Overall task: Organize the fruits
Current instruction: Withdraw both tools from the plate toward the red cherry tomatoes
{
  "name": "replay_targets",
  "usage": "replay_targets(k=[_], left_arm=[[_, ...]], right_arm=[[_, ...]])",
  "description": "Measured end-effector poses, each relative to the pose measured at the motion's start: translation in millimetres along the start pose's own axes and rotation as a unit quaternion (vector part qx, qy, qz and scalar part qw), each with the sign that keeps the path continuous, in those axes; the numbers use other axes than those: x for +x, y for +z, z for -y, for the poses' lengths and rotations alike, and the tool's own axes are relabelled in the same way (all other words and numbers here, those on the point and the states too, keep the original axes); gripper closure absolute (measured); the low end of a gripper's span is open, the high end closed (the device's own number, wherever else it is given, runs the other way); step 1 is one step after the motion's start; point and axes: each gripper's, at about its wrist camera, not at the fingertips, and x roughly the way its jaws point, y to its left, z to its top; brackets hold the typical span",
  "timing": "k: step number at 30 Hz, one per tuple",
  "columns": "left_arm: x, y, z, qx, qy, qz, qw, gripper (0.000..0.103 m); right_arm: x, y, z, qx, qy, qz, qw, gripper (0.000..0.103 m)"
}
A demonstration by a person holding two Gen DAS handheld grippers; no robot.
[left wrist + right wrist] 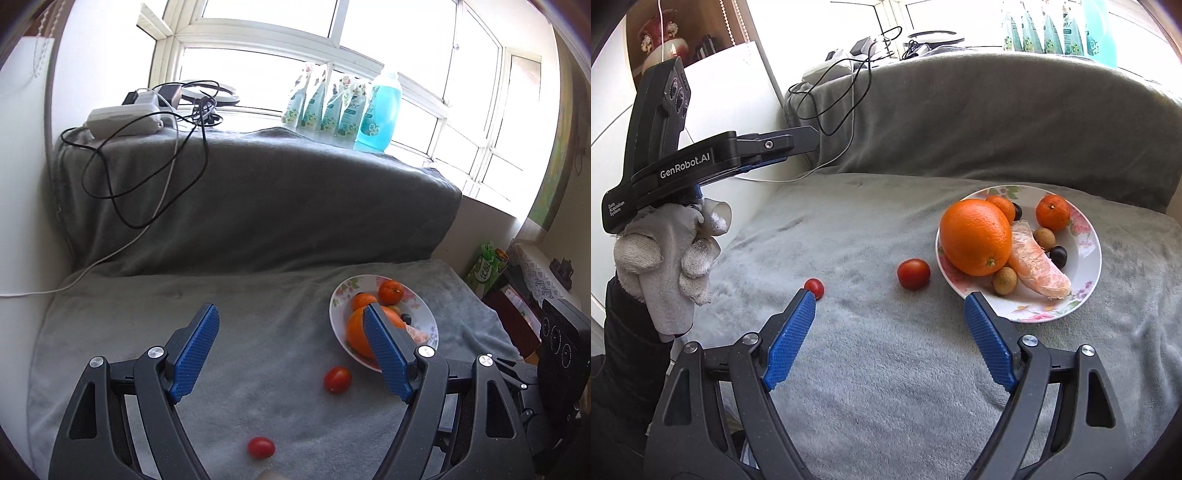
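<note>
Two tomatoes, larger (913, 273) at centre frame and smaller (814, 287) to its left, loose on blanket (886, 369) beside full plate (1087, 236); both hand-held grippers, left (291, 349) and right (889, 345), spread and empty; risk: round fruit rolling off soft nap, or nudging heaped orange (975, 236).

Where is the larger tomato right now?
In the right wrist view, the larger tomato lies on the grey blanket, just left of the plate, with the smaller tomato further left.

Blown-out window (332, 22) backlight (fisheye-bent edges)
</note>
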Motion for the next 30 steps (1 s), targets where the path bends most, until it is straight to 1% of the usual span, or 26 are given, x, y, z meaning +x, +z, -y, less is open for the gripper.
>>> replay_targets(k=[4,8,9,11,14,16,17,18,22,25,27,28,29,30], left_arm=[[-12,-10,-11,-0.007,0.007,0.004,0.9999,0.023],[-20,-21,-23,-0.021,0.008,0.005,0.9997,0.023],[-21,-24,-26,-0.024,0.007,0.004,0.9997,0.023],[-24,-30,-31,-0.029,0.006,0.005,0.9996,0.023],[-28,-41,-36,-0.032,0.002,0.003,0.9995,0.023],[-28,-47,-39,-0.036,0.001,0.002,0.9993,0.023],[-28,-51,-41,-0.042,0.0,0.001,0.9991,0.023],[-27,-55,-42,-0.045,-0.004,-0.003,0.999,0.023],[-19,-72,-39,-0.036,-0.012,-0.025,0.999,0.023],[-12,-82,-37,-0.031,-0.023,-0.041,0.9984,0.031],[-8,-88,-35,-0.025,-0.028,-0.05,0.9981,0.033],[-5,-90,-34,-0.023,-0.03,-0.055,0.9978,0.037],[-3,-93,-33,-0.021,-0.032,-0.061,0.9974,0.039],[-1,-96,-32,-0.02,-0.034,-0.064,0.9972,0.039]], right_arm=[[12,-1,-6,0.012,0.009,-0.011,1.0,0.018],[22,-3,-12,0.023,0.007,-0.017,1.0,0.019],[24,-2,-13,0.026,0.004,-0.019,0.999,0.025],[30,-2,-14,0.037,-0.003,-0.024,0.999,0.032],[37,-3,-11,0.058,-0.012,-0.027,0.998,0.035],[42,-3,-8,0.069,-0.023,-0.031,0.997,0.041],[45,-3,-6,0.075,-0.027,-0.033,0.996,0.045],[48,-2,-5,0.082,-0.028,-0.035,0.996,0.047],[57,-1,-2,0.095,-0.042,-0.038,0.994,0.047],[64,1,-1,0.101,-0.051,-0.043,0.993,0.048],[70,3,-2,0.1,-0.055,-0.049,0.992,0.048],[74,4,-2,0.097,-0.059,-0.051,0.992,0.05],[77,5,-2,0.094,-0.065,-0.053,0.992,0.054],[79,5,-2,0.092,-0.07,-0.053,0.992,0.055]])
